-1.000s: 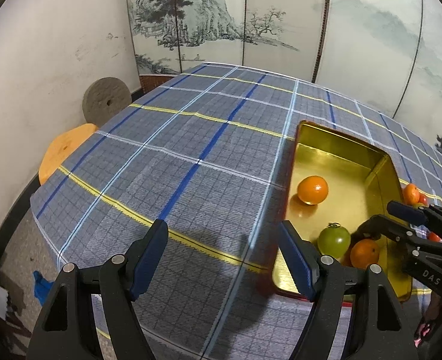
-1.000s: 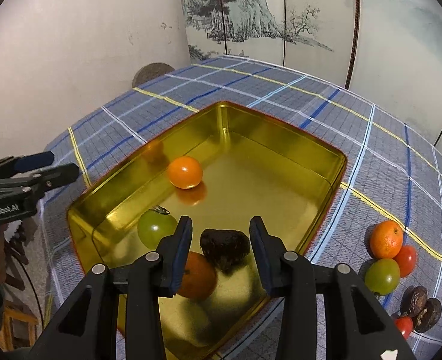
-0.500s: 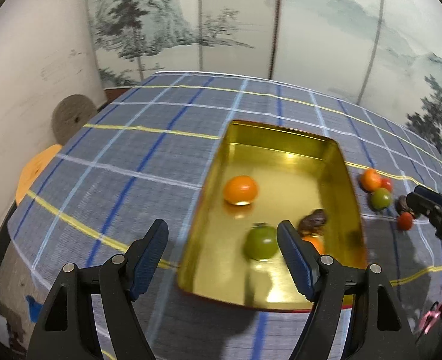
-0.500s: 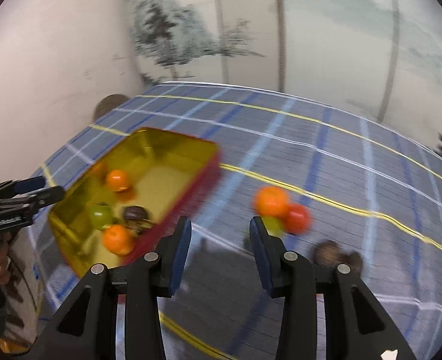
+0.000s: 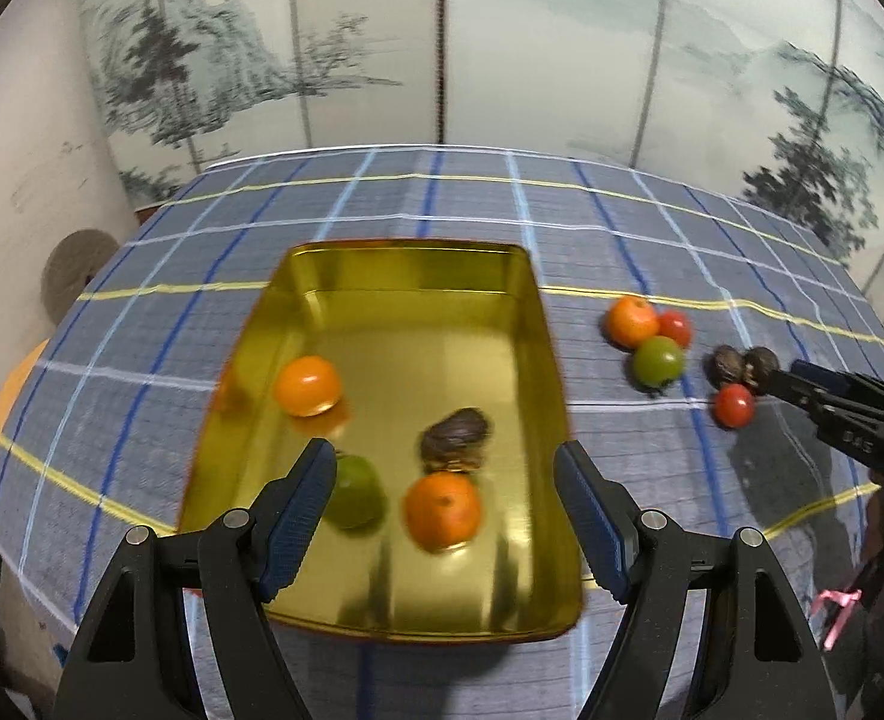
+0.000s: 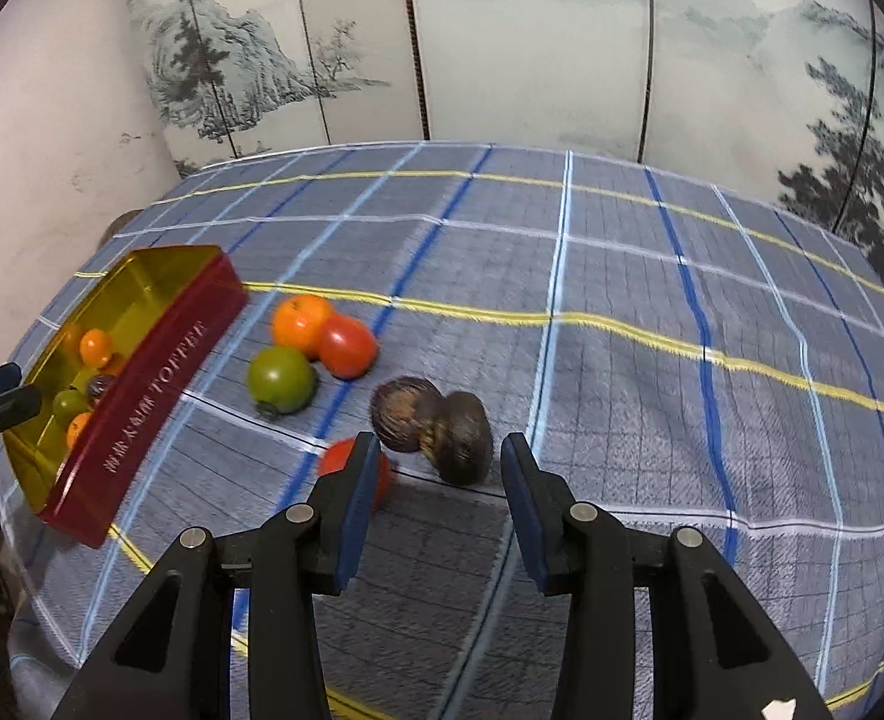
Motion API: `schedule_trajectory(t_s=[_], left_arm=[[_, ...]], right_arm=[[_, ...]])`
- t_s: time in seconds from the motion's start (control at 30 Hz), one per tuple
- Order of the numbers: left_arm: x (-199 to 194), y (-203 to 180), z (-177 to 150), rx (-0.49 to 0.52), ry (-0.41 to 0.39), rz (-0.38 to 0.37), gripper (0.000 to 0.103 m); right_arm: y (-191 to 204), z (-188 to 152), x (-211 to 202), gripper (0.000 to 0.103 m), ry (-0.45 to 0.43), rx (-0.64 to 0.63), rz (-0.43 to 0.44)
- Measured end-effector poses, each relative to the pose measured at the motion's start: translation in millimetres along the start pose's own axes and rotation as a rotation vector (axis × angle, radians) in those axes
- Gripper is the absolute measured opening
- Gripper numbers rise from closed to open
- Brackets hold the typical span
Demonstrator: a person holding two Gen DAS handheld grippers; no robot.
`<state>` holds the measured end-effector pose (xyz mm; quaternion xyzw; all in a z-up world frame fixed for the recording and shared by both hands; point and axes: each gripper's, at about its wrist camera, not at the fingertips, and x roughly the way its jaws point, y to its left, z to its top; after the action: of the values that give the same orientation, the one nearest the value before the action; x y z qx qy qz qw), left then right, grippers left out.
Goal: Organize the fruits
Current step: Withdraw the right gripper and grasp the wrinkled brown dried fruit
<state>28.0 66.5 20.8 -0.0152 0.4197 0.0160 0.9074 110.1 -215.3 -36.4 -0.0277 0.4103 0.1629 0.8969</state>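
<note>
A gold tin tray with red outer walls holds two oranges, a green tomato and a dark wrinkled fruit. On the cloth to its right lie an orange, a red tomato, a green tomato, two dark wrinkled fruits and a small red tomato. My right gripper is open and empty just before the dark fruits. My left gripper is open and empty above the tray's near end.
The table wears a blue-grey checked cloth. A painted folding screen stands behind it. A round grey disc and an orange stool sit at the left beyond the table edge.
My right gripper let go of the dark fruit in the tray and swung right to the loose fruits. My left gripper moved right, over the tray.
</note>
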Motion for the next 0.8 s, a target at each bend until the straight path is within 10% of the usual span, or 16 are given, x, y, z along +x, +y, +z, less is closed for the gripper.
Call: schedule_trajectory(t_s=[0.8], left_arm=[[27.1, -83.3, 12.2, 0.104, 0.039, -0.103, 0.075]], right_arm=[[-12.4, -9.7, 25.8, 0.028, 0.011, 0.004, 0.039]])
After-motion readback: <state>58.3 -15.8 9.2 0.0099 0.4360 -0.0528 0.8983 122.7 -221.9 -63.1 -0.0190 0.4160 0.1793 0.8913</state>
